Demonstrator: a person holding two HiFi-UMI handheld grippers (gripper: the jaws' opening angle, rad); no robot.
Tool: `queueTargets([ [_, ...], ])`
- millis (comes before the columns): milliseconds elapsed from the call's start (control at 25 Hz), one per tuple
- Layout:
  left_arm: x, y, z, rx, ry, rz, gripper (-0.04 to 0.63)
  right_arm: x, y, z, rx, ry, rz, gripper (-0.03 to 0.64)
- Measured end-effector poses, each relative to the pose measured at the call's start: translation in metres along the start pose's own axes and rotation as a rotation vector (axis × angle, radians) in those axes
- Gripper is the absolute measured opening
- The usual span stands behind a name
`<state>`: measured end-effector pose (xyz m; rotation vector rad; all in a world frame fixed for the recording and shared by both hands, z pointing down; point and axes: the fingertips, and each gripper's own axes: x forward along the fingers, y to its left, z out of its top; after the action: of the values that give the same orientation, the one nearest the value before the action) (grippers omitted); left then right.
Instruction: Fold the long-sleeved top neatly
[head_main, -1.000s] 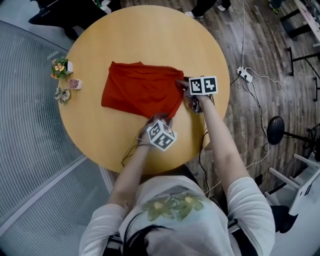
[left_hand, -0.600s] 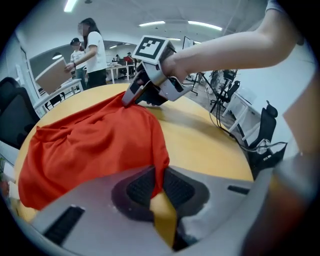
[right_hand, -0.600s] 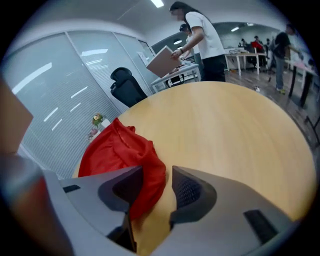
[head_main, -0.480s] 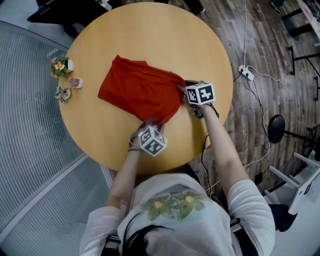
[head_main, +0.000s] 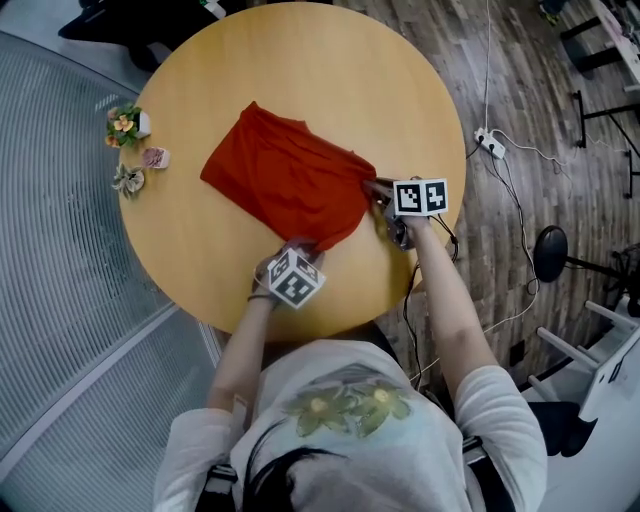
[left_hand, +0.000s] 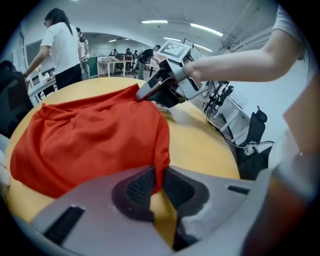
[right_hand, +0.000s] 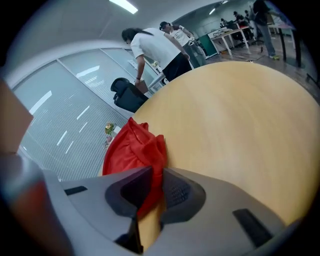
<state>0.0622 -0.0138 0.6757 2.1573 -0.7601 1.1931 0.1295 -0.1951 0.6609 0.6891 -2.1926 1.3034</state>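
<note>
The red long-sleeved top (head_main: 285, 185) lies folded in a rough rectangle on the round wooden table (head_main: 300, 60). My left gripper (head_main: 300, 246) is at the top's near corner. In the left gripper view its pads are shut on a thin fold of the red top (left_hand: 90, 135). My right gripper (head_main: 375, 187) is at the top's right corner. Its jaws have just been closing, and in the right gripper view they pinch a bunched edge of the red top (right_hand: 135, 147). The right gripper (left_hand: 150, 92) also shows across the cloth in the left gripper view.
Three small flower ornaments (head_main: 125, 125) stand at the table's left edge. A power strip (head_main: 490, 147) with cables lies on the wooden floor to the right. A black stool (head_main: 551, 258) stands further right. People stand at desks (right_hand: 155, 47) in the background.
The top has turned on the table, and its far corner now points further back. My left gripper has shifted left along the near edge. My right gripper has moved right and nearer.
</note>
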Motion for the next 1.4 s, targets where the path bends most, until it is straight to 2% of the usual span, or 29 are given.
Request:
queueTargets([
  [160, -0.015, -0.01, -0.011, 0.04, -0.013, -0.033, 0.048, -0.017, 0.011, -0.019, -0.008, -0.014, 0.0, 0.071],
  [280, -0.03, -0.018, -0.017, 0.058, -0.054, -0.055, 0.048, -0.032, 0.025, -0.032, 0.011, -0.058, 0.005, 0.069],
  [440, -0.056, -0.03, -0.02, 0.063, -0.118, -0.105, 0.048, -0.055, 0.042, -0.046, 0.056, -0.127, 0.013, 0.069],
  [560, -0.072, -0.041, -0.023, 0.103, -0.142, -0.14, 0.048, -0.072, 0.052, -0.062, 0.101, -0.171, 0.009, 0.067],
  [760, -0.093, -0.05, -0.033, 0.142, -0.157, -0.146, 0.048, -0.092, 0.067, -0.091, 0.19, -0.241, 0.009, 0.067],
  [920, -0.108, -0.045, -0.034, 0.115, -0.201, -0.15, 0.048, -0.098, 0.079, -0.098, 0.209, -0.282, 0.002, 0.067],
  [1040, -0.124, -0.036, -0.026, 0.049, -0.268, -0.159, 0.048, -0.102, 0.09, -0.091, 0.201, -0.319, -0.009, 0.067],
  [1240, -0.147, -0.007, -0.014, 0.005, -0.357, -0.111, 0.048, -0.104, 0.112, -0.065, 0.168, -0.368, -0.013, 0.067],
  [1400, -0.165, 0.021, 0.0, -0.039, -0.42, -0.075, 0.048, -0.099, 0.124, -0.036, 0.181, -0.389, -0.027, 0.067],
])
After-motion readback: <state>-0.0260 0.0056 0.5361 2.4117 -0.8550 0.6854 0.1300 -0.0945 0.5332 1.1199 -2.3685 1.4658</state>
